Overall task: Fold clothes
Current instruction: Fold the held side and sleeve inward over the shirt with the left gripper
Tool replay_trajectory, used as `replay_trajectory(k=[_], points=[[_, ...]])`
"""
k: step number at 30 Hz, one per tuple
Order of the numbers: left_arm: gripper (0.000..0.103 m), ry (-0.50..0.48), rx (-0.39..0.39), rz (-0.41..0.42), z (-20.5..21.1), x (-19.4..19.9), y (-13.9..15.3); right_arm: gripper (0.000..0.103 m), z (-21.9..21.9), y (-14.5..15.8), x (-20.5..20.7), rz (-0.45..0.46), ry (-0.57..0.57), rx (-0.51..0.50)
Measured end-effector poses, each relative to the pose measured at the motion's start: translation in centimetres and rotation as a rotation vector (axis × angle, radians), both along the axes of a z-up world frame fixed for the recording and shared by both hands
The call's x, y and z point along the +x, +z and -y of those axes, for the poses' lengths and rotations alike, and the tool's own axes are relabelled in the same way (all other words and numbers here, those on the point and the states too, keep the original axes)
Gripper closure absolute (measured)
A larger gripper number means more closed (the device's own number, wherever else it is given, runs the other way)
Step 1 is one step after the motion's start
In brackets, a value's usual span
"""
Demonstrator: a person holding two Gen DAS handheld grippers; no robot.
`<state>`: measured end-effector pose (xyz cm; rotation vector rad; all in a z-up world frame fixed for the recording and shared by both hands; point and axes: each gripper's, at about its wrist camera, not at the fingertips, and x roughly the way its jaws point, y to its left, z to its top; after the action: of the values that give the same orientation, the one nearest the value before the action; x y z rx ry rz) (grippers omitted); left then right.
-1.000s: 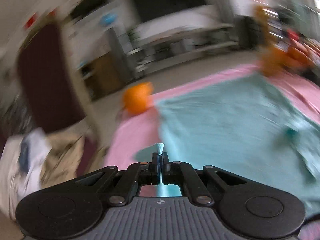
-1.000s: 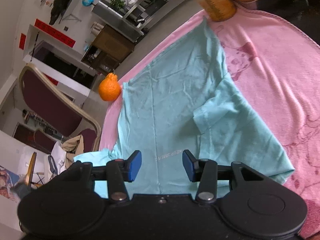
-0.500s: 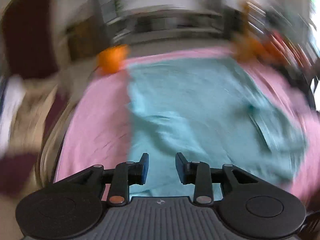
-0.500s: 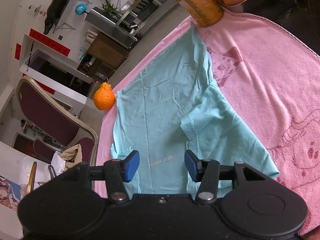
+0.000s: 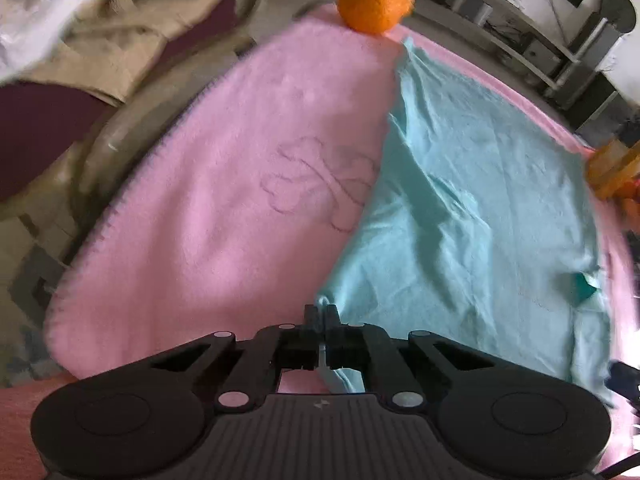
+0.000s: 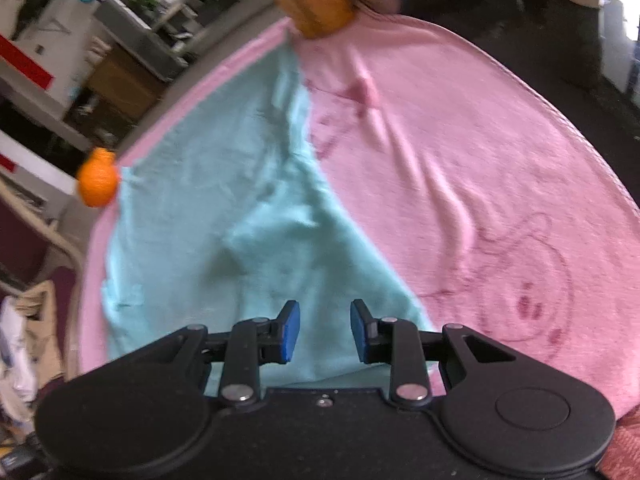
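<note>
Shirt [image 5: 460,208] lies flat on pink blanket [image 5: 224,184]. My left tongs [image 5: 321,316] are clenched on its near corner. Right tongs [image 6: 325,334] closing above near hem, nothing pinched yet. Risk: uneven grips skew the fold; shirt could nudge orange [image 5: 374,6] off.

A pink blanket [image 5: 224,184] covers the worktop; a turquoise T-shirt [image 5: 480,200] lies flat on it, an orange [image 5: 372,6] at twelve o'clock.

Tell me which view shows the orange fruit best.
The left wrist view: the orange fruit sits large and fairly sharp at the pink blanket's far edge. The right wrist view shows it small and blurred at left.
</note>
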<state>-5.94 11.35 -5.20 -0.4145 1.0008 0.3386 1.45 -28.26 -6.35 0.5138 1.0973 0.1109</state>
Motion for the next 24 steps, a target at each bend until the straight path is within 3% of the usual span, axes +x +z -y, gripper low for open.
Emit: replay_trajectory(k=[4, 7, 12, 13, 14, 15, 16, 20, 24], points=[[0.098, -0.012, 0.111, -0.038, 0.9, -0.1, 0.0, 0.080, 0.1, -0.9, 0.3, -0.030, -0.003, -0.062], [0.088, -0.055, 0.188, -0.049, 1.9, -0.3, 0.5, 0.079, -0.3, -0.8, 0.1, -0.021, 0.023, -0.092], [0.088, -0.070, 0.307, 0.097, 2.7, -0.7, 3.0, 0.073, -0.1, 1.0, -0.8, 0.071, 0.020, -0.046], [0.090, -0.086, 0.310, 0.116, 2.8, -0.1, 3.3, 0.075, 0.1, 1.4, -0.9, 0.100, 0.009, -0.029], [0.090, -0.103, 0.296, 0.122, 3.0, 0.7, 3.5, 0.089, 0.2, 1.7, -0.8, 0.124, -0.007, -0.029], [0.090, -0.121, 0.277, 0.122, 3.1, 1.8, 3.3, 0.096, 0.2, 1.6, -0.3, 0.125, -0.018, -0.017], [0.090, -0.139, 0.258, 0.121, 3.2, 2.9, 3.2, 0.098, 0.2, 1.5, 0.3, 0.124, -0.029, -0.004], [0.093, -0.115, 0.112, 0.073, 2.2, 6.5, 0.8, 0.097, 0.4, 0.0, 2.7, 0.075, -0.068, 0.108], [0.090, -0.083, 0.073, 0.044, 1.8, 6.6, -0.4, 0.097, 0.4, -2.2, 3.8, -0.010, -0.105, 0.111]])
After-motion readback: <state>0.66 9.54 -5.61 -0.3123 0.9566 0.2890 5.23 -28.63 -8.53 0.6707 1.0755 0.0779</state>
